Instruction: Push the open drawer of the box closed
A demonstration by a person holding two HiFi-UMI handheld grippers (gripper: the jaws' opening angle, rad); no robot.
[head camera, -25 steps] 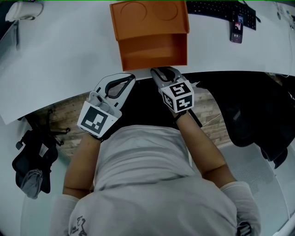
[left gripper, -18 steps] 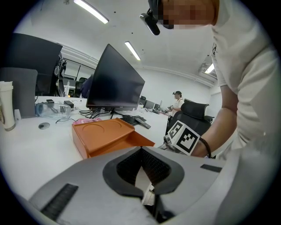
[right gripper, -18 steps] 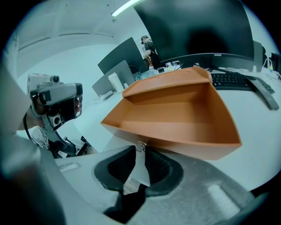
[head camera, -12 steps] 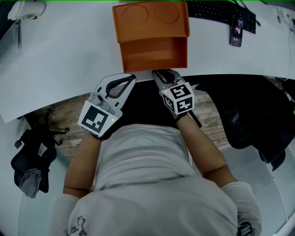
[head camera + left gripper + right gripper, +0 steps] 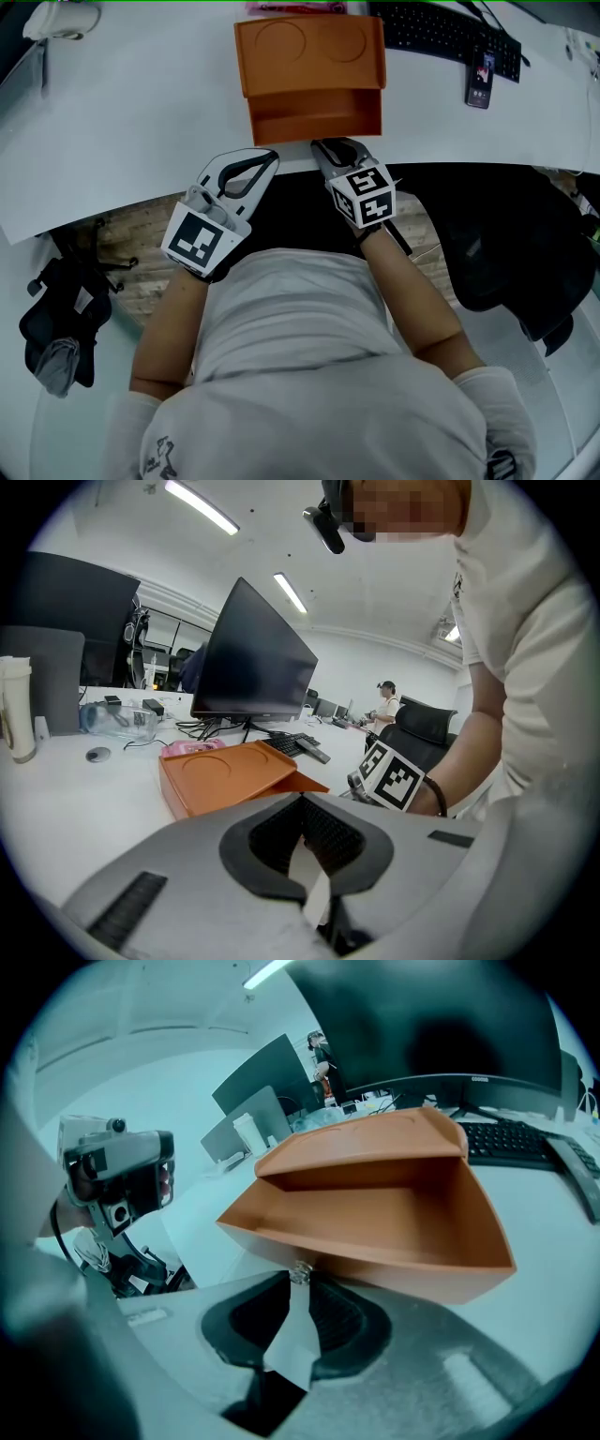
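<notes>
White desk [image 5: 141, 112] w/ orange box [image 5: 309, 47], drawer [image 5: 314, 114] part-open; right gripper [image 5: 298, 1282] fingers clamp knob [image 5: 300, 1269], left gripper [image 5: 302, 801] fingers together.

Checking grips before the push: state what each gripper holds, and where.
Right gripper pinches the small metal knob on the orange plastic drawer; left gripper holds nothing.

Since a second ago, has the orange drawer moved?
Yes. The drawer has slid farther into the box, away from the near edge of the table.
</notes>
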